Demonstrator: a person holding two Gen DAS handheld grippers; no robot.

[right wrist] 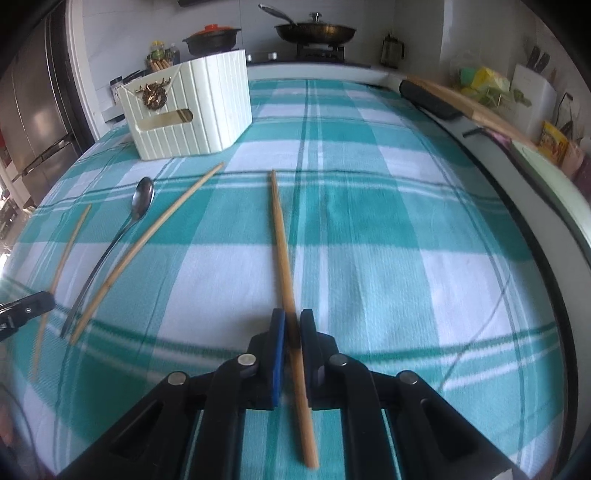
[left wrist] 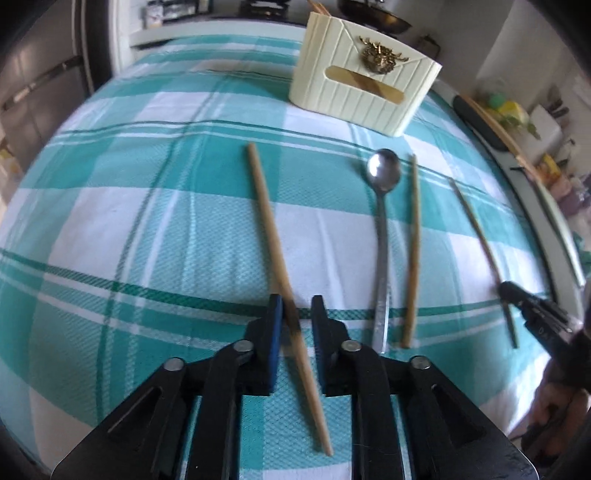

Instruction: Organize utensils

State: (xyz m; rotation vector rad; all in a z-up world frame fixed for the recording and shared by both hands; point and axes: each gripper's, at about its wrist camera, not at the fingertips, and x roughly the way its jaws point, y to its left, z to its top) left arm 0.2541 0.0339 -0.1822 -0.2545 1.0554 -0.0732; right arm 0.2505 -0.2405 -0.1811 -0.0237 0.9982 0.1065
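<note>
Several wooden chopsticks and a metal spoon (left wrist: 384, 173) lie on a teal and white checked cloth (left wrist: 147, 221). My left gripper (left wrist: 297, 306) straddles one chopstick (left wrist: 269, 221); its jaws stand apart, with a gap on the right side. My right gripper (right wrist: 291, 321) is shut on another chopstick (right wrist: 282, 243), which runs back through its fingers. The right gripper also shows at the far right of the left wrist view (left wrist: 532, 302). A third chopstick (left wrist: 413, 251) lies beside the spoon. The cream ribbed utensil holder (left wrist: 362, 81) stands at the back of the cloth; it also shows in the right wrist view (right wrist: 192, 107).
Behind the table is a stove with a frying pan (right wrist: 314, 31) and a black pot (right wrist: 212, 38). A wooden board (right wrist: 469, 103) and kitchen clutter line the right counter. A steel fridge (right wrist: 33, 103) stands at the left.
</note>
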